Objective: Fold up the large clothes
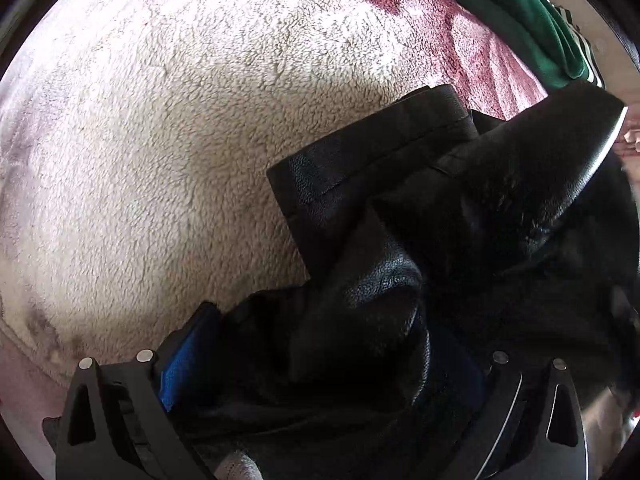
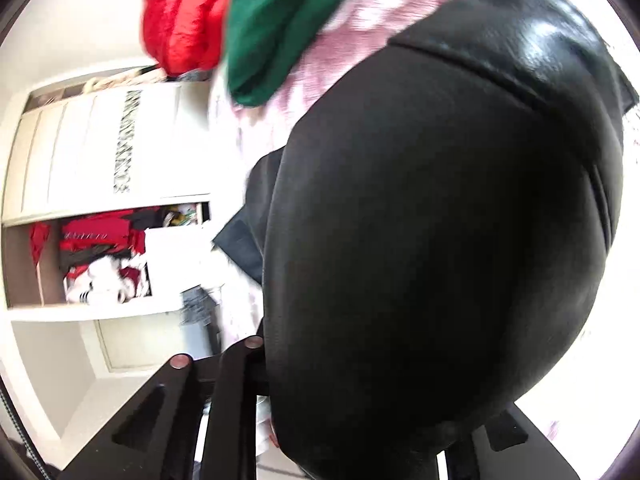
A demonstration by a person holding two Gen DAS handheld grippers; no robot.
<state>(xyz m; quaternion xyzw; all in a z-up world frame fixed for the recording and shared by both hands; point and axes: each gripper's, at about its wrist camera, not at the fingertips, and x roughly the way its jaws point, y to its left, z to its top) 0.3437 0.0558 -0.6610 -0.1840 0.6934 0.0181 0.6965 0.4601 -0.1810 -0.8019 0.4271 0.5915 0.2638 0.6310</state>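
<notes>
A black leather jacket (image 1: 384,240) lies bunched over a cream and maroon fleece blanket (image 1: 160,140). My left gripper (image 1: 320,380) is shut on a fold of the jacket; the blue pad of one finger (image 1: 184,364) shows at the left, the other is hidden by leather. In the right wrist view the same black jacket (image 2: 440,220) fills most of the frame, hanging from my right gripper (image 2: 360,420), which is shut on it and tilted. Its fingertips are hidden under the leather.
A green garment (image 1: 516,12) lies at the blanket's far right edge, and shows beside a red garment (image 2: 180,20) in the right wrist view (image 2: 280,28). An open white wardrobe (image 2: 100,220) with red and white clothes stands at the left.
</notes>
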